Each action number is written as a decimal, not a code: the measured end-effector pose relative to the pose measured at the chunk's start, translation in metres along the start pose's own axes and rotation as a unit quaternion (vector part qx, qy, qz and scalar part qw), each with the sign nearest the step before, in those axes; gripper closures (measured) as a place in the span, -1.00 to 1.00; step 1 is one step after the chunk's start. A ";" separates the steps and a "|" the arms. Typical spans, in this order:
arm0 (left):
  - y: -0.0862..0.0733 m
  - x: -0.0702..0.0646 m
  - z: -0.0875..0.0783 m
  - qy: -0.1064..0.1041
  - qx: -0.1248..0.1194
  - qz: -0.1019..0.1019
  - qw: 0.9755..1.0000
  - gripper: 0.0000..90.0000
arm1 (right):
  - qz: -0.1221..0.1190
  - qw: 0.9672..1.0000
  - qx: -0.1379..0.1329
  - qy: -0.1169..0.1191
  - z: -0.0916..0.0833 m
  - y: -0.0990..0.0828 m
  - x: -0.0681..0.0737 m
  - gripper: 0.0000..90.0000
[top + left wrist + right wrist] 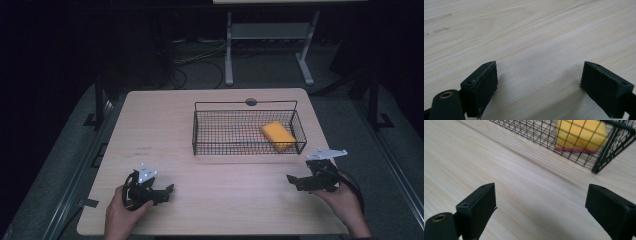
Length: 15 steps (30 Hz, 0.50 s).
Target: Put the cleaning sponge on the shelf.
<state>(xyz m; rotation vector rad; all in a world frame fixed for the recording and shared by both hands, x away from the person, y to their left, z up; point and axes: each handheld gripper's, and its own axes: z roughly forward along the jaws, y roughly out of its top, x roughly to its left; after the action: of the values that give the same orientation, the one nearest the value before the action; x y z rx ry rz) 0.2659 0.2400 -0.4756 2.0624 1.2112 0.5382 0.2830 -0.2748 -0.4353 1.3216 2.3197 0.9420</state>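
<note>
A yellow sponge (278, 134) lies in the right end of a black wire basket (200, 131) near the middle of the wooden table. Seen through the basket's mesh (534, 132) in the right gripper view, the sponge (580, 133) has a pink underside. My right gripper (293, 181) rests near the table's front right, in front of the basket and apart from it, jaws wide apart with nothing between them (540, 210). My left gripper (167, 191) is at the front left, low over bare wood, open and empty (539, 87).
The table's front edge (210, 233) runs just under both hands. Behind the table the floor is dark, with cables and a white stand (229, 50). A small round grommet (251, 102) sits at the table's back edge behind the basket.
</note>
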 end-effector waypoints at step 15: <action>0.000 0.000 0.000 0.001 0.000 0.000 1.000 -0.71 | -0.011 1.000 0.015 -0.018 0.015 -0.037 0.009 -0.82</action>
<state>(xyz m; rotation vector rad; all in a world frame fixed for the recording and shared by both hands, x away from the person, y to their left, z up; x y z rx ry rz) 0.2658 0.2400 -0.4755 2.0628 1.2120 0.5410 0.2628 -0.2742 -0.4712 1.3121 2.3245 0.8718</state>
